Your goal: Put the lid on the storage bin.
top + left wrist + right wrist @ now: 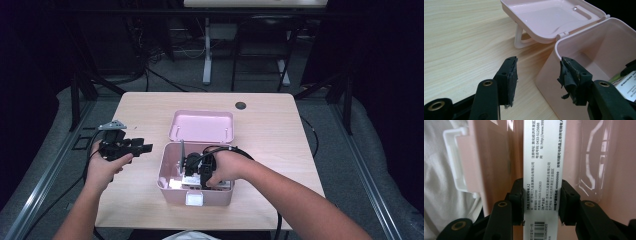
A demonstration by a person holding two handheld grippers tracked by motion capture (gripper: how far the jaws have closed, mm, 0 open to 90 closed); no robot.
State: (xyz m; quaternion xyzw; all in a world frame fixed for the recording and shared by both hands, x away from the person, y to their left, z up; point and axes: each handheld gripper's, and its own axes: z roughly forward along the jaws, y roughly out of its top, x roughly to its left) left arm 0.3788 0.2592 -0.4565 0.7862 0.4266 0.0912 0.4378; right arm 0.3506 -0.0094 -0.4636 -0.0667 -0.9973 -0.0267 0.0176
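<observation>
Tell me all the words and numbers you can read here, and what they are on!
All on the white box clamped in the right gripper, inside the pink bin:
"0433-5125688"
"0433-5125633"
"133700"
"400800999", partly cut off
"http://www.999", cut off
The Chinese print and barcode digits are too small to read surely.
The print on the white box in the left gripper view is too blurred.

Glossy pink plastic box [172, 186], matt wood-grain table [270, 130], seemingly card packet [543, 170]
</observation>
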